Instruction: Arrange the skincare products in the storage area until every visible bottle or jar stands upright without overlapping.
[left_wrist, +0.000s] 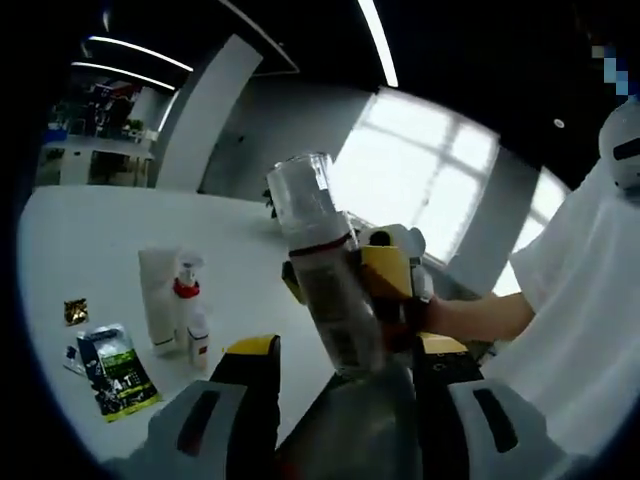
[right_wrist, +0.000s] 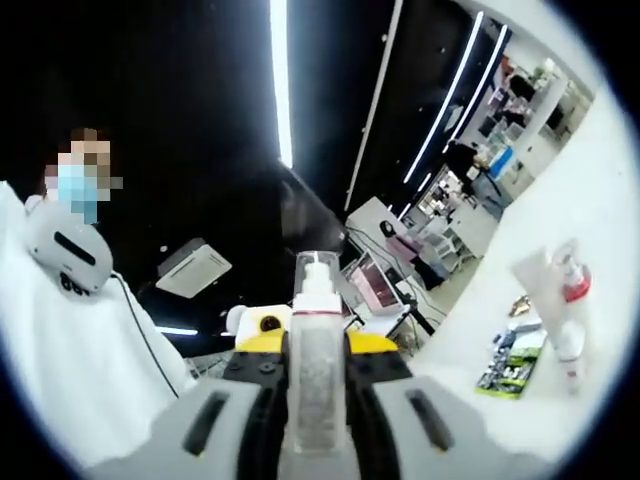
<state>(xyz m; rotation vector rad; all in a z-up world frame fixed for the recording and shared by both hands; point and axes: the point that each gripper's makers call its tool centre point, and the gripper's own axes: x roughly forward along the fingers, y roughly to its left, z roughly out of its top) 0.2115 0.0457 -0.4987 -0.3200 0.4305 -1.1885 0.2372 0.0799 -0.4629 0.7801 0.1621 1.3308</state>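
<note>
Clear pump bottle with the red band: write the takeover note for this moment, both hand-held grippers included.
Right hand-held gripper: shut on the clear pump bottle with the red band, held in the air above the white table.
Left hand-held gripper: jaws apart at the bottle's lower end; contact unclear.
On the table: white tube and small white spray bottle with red collar upright, side by side; dark green sachet lying flat.
Left: stand the pump bottle upright, apart from them.

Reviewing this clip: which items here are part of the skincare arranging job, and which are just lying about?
Part of the job:
- clear pump bottle, clamped in the right tongs and lifted off the table
- white tube, standing
- small spray bottle with red collar, standing beside the tube

Lying about:
- green sachet, flat on the white table
- small gold packet
</note>
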